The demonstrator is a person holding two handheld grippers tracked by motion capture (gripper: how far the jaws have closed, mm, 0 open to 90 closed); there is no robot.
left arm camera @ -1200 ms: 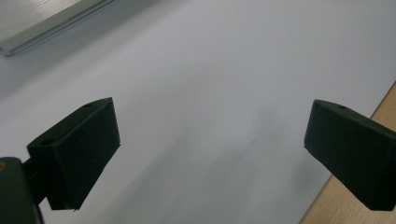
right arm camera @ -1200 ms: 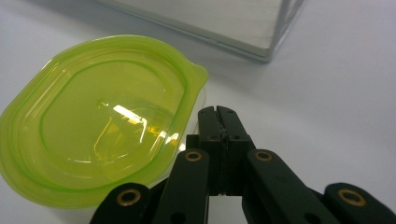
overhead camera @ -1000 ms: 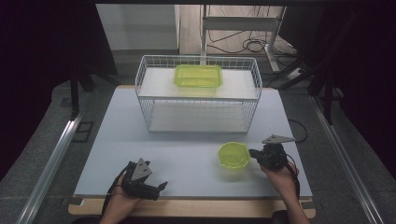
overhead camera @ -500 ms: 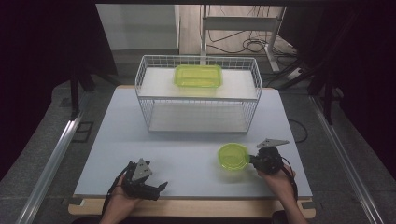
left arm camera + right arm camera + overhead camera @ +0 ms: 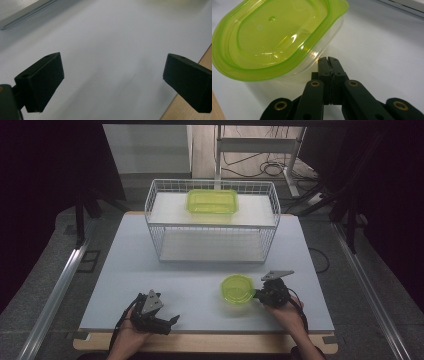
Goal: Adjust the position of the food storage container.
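Your right gripper point(image 5: 329, 59) was black, its linkage arms pinned with brass-ringed rivets at the frame's bottom. Your left gripper point(image 5: 112, 82) carried blocky black pads point(image 5: 43, 80) with small screw holes. Each gripper bore a grey three-cornered plate and a black cable.

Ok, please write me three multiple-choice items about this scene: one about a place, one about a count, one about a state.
1. Where is the rectangular green container?
A) on the upper shelf of the wire rack
B) on the floor
C) between the left jaws

2. How many green containers are there?
A) one
B) two
C) four

3. How do the jaws of the left gripper stand?
A) shut tight
B) closed on a lid
C) open, with nothing between them

Key:
1 A: it lies on the white upper shelf.
2 B: the rectangular one, plus the round container on the table.
3 C: bare table shows between them.
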